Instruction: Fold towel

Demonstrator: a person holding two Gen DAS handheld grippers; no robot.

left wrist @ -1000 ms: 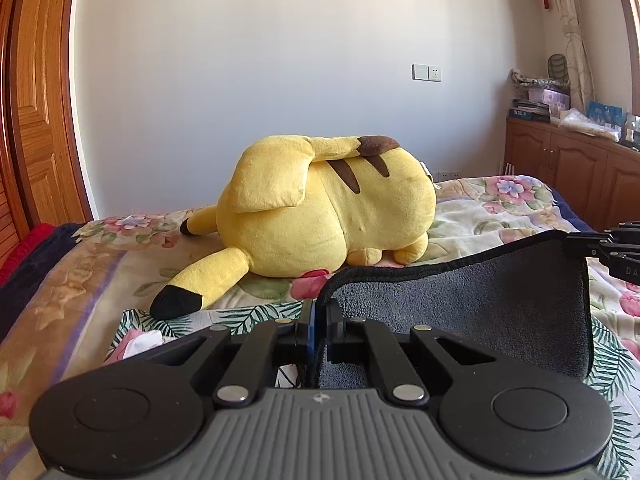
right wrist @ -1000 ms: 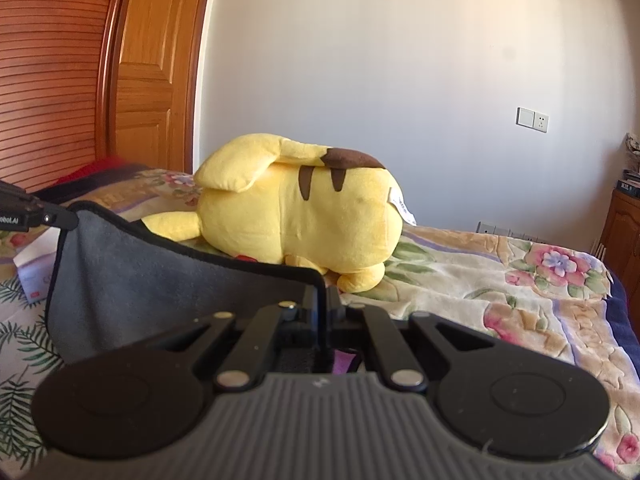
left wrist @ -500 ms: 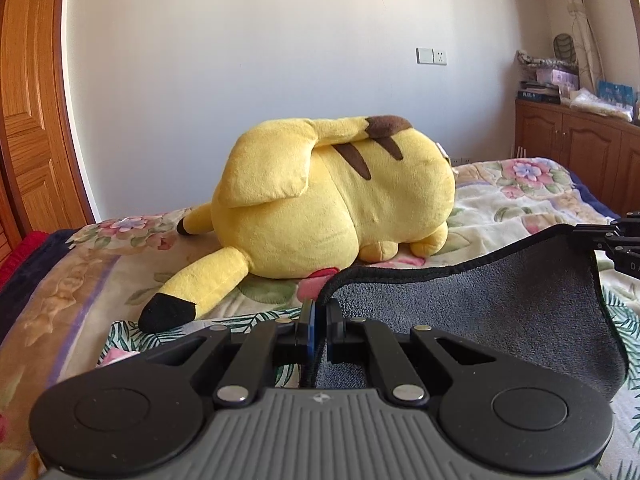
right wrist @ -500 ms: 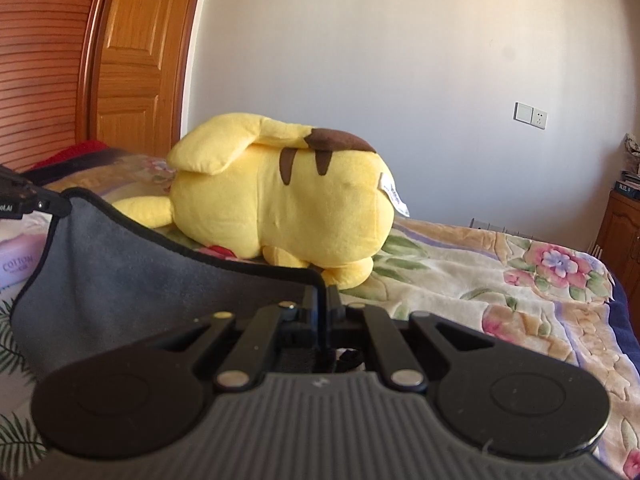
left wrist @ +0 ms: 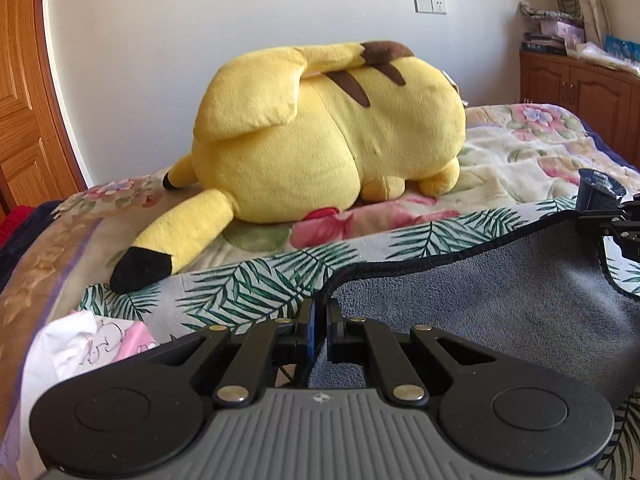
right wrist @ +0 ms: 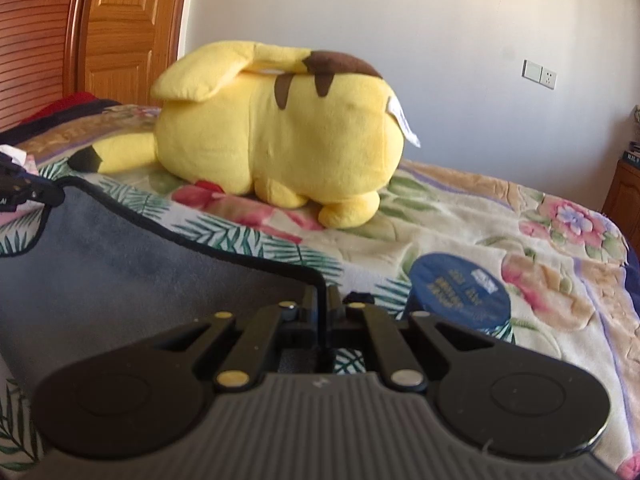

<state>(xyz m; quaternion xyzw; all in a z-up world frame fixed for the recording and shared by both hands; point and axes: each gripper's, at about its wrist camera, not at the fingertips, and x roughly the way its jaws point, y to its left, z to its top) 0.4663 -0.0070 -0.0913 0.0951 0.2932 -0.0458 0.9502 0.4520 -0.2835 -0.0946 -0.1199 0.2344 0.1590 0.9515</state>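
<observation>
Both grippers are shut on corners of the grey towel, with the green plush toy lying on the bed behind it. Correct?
Not quite: the plush toy is yellow, as both wrist views show. The left gripper and right gripper are indeed shut on corners of the grey towel, above the bed.

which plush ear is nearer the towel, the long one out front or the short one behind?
The long ear, stretched out toward the towel, black tip close to its hem. The other ear barely pokes out behind the plush, farther back.

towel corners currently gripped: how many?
2. Left gripper is shut on the gray towel at one corner; right gripper is shut on the adjacent corner. The remaining corners are hidden.
</observation>
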